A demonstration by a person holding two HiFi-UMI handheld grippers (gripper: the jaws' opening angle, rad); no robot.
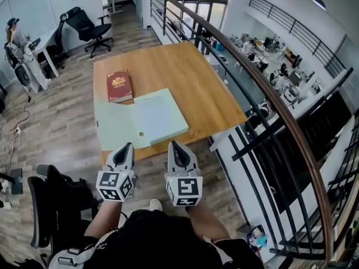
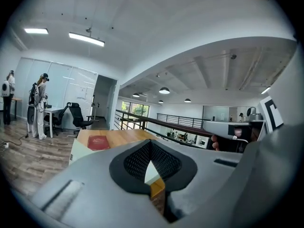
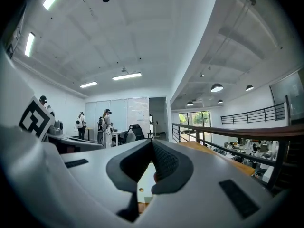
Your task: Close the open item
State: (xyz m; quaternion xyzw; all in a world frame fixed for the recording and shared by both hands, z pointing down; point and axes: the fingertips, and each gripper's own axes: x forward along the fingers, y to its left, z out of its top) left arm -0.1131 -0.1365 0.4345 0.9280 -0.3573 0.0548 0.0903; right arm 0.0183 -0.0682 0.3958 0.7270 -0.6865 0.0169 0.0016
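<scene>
Head view: open pale-green folder (image 1: 140,119) lies flat on the wooden table (image 1: 190,72), at the near edge; a red book (image 1: 119,86) is at its far left corner. Left gripper (image 1: 128,146) & right gripper (image 1: 173,145) hang side by side just before that edge, apart from the folder. Left gripper view: jaws together, nothing betw. them, book & table beyond. Right gripper view: jaws together, empty; folder shows under the tips

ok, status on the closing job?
Left gripper and right gripper shut, empty, at the table's near edge. Green folder open, untouched. Red book at its left flap's far edge, may block closing.
</scene>
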